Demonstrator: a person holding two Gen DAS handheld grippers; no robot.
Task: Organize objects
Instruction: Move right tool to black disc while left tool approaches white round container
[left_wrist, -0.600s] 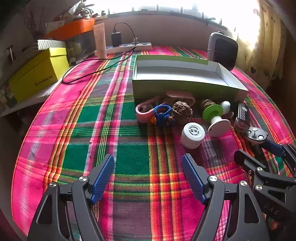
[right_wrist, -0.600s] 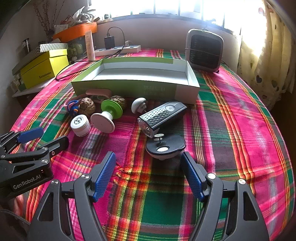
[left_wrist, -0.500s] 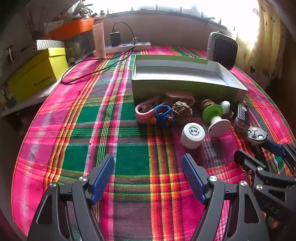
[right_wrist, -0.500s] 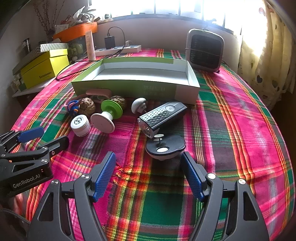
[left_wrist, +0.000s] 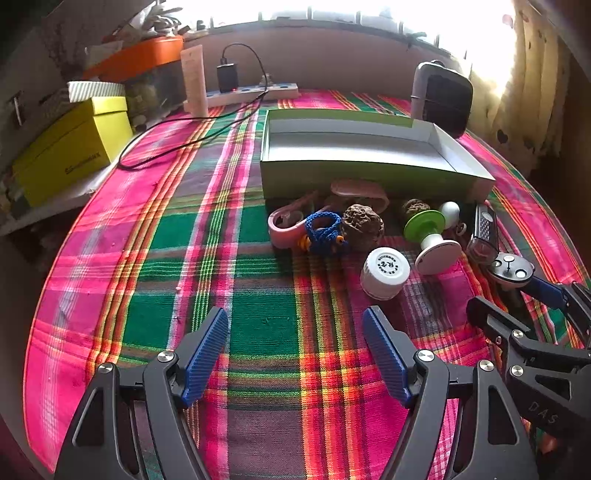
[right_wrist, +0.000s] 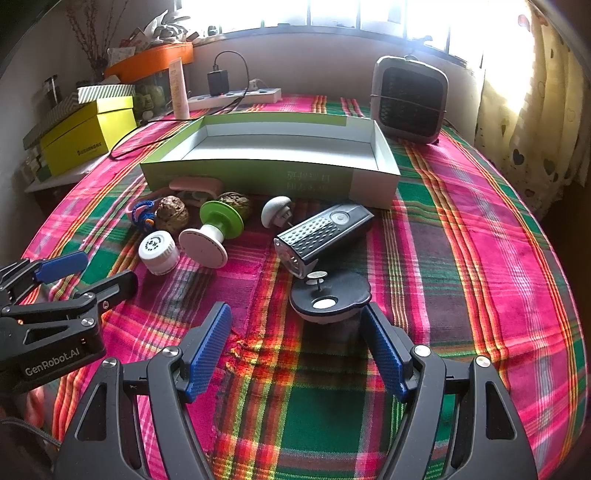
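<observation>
Right wrist view: the right hand-held gripper (right_wrist: 295, 347) is held spread wide, ribbed blue pads (right_wrist: 207, 354) bare, right over the plaid woven cloth (right_wrist: 480, 240). A round black lid (right_wrist: 328, 299) is seen just past the tips, then a perforated black flashlight (right_wrist: 321, 232). The left hand-held gripper (left_wrist: 295, 354) is spread too. A shallow cardboard box (right_wrist: 258, 173) is parked behind the clutter.

"GenRobot.AI" in white letters on the black body of the left claw (right_wrist: 62, 269). "DAS" on the right claw (left_wrist: 517, 295) body. Print on the yellow box (right_wrist: 88, 138), white cap (right_wrist: 159, 246) and green tray (right_wrist: 306, 177) is too blurred to read.
</observation>
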